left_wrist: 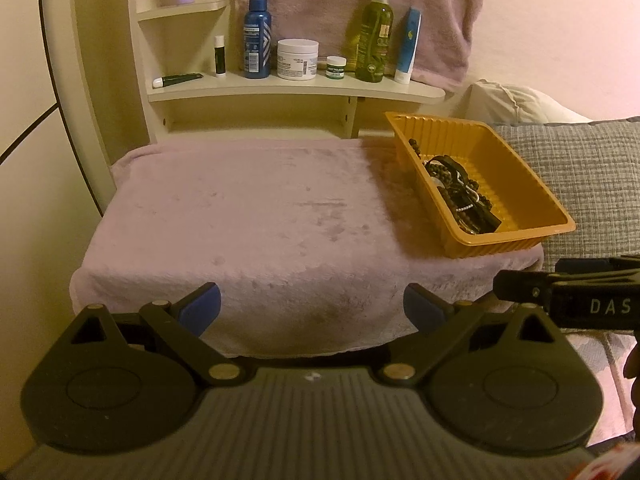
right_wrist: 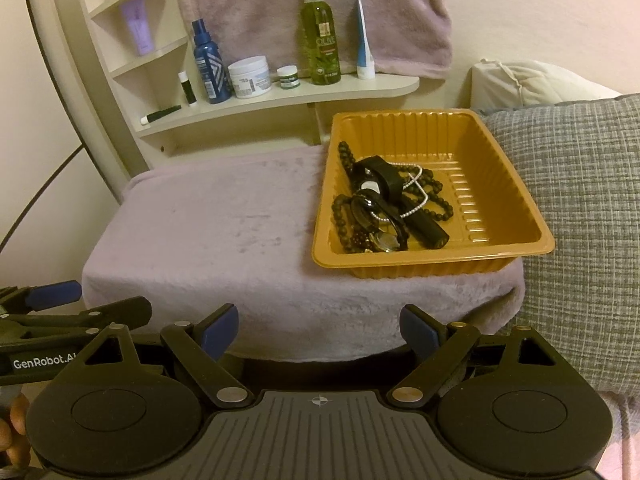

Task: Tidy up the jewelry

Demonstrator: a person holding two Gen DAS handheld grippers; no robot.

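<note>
An orange plastic tray (right_wrist: 492, 184) stands at the right end of a small table covered with a pale pink towel (right_wrist: 208, 236). In it lies a tangle of jewelry (right_wrist: 384, 212): dark bead strands, a thin pearl chain, a black band and a black tube. The tray (left_wrist: 516, 184) and the jewelry (left_wrist: 460, 192) also show in the left wrist view. My left gripper (left_wrist: 312, 306) is open and empty, held before the table's front edge. My right gripper (right_wrist: 320, 330) is open and empty, also before the front edge, below the tray.
A cream shelf (right_wrist: 280, 100) behind the table holds bottles, jars and tubes. A pink towel (right_wrist: 312, 12) hangs on the wall. A grey cushion (right_wrist: 580, 208) lies right of the table, with a cream pillow (right_wrist: 532, 84) behind it.
</note>
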